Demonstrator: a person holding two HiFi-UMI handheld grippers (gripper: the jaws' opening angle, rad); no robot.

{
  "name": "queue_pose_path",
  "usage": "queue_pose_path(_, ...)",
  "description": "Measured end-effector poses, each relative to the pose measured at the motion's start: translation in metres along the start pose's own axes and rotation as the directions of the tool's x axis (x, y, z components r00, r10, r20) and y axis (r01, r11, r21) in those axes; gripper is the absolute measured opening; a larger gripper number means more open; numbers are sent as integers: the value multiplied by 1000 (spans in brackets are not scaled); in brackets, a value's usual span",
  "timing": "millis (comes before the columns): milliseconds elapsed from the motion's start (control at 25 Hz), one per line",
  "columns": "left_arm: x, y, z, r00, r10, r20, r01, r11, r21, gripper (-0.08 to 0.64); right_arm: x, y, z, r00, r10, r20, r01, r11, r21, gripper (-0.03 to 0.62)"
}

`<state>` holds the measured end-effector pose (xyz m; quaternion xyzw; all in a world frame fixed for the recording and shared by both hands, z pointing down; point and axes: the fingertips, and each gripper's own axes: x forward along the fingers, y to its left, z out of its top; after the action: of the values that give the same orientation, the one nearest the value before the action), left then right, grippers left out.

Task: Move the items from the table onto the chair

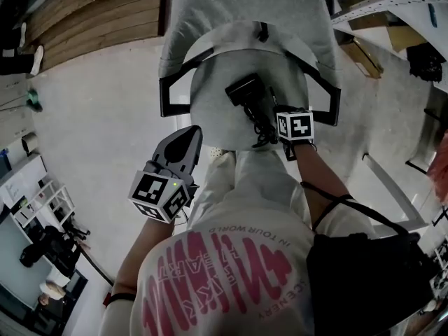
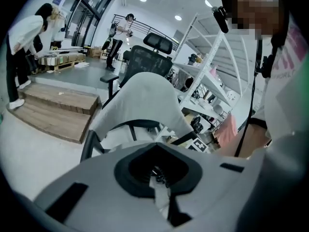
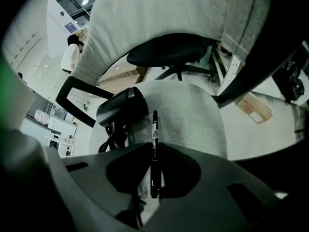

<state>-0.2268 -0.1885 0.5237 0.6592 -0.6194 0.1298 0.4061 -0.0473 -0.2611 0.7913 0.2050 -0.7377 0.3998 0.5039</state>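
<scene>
Marker [image 3: 154, 127] in right gripper [image 3: 154, 146] jaws (tight), over chair [image 3: 193, 115] with corded device [image 3: 120, 109]

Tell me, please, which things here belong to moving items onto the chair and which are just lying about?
Job in hand: marker pen, with the jaws of the right gripper shut on it; grey chair; black corded device, already lying on it.
Lying about: wooden steps; white shelving; black mesh chair; cardboard box on the floor.

Black corded device [image 1: 248, 96] crowds the chair seat [image 1: 210, 110] centre; left side free.
</scene>
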Motion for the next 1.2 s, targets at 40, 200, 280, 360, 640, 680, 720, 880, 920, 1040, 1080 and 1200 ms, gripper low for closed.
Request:
queue_pose_path(40, 0, 0, -4, 1000, 3, -5, -3, 1000, -8, 8, 4, -3, -3, 1000, -4, -13, 4, 1000, 27, 54)
queue_pose_path(200, -4, -1, -12, 1000, 2, -24, -3, 1000, -12, 8, 12, -5, -10, 999, 11, -32, -7, 990, 141, 54)
queue_pose_path(280, -8, 0, -15, 1000, 7, -28, -7, 1000, -19, 8, 15, -3, -14, 999, 8, -51, 0, 988, 157, 54)
queue_pose_path(360, -10, 2, -18, 999, 15, -28, -16, 999, -28, 8, 18, -3, -20, 997, 0, -74, 12, 987, 159, 54)
queue_pose_path(640, -19, -16, -2, 998, -10, 64, 2, 992, 126, 8, 14, 4, -30, 994, 57, -96, -40, 985, 166, 139)
queue_pose_path(680, -19, -16, -4, 998, -12, 65, 5, 993, 116, 8, 13, 3, -32, 993, 69, -98, -50, 982, 181, 150)
queue_pose_path(720, -20, -14, -4, 997, -11, 70, 4, 996, 90, 8, 11, 2, -33, 992, 77, -98, -56, 978, 199, 150)
queue_pose_path(880, -24, -7, -3, 994, -19, 104, 16, 1000, 26, 8, -5, -1, -29, 997, 55, -56, -40, 971, 234, 150)
queue_pose_path(920, -25, -6, -2, 993, -34, 116, 31, 999, 27, 8, -12, 0, -25, 998, 48, -33, -39, 971, 237, 150)
queue_pose_path(1040, -34, -14, 4, 981, -105, 164, 100, 994, 37, 8, -43, 10, -10, 996, 36, 80, -53, 972, 228, 141)
queue_pose_path(1080, -39, -19, 6, 975, -134, 178, 126, 991, 51, 8, -56, 15, -5, 991, 33, 127, -61, 974, 220, 112)
queue_pose_path(1200, -53, -30, 11, 951, -216, 220, 193, 974, 118, 8, -97, 33, 15, 958, 52, 281, -112, 973, 203, 14)
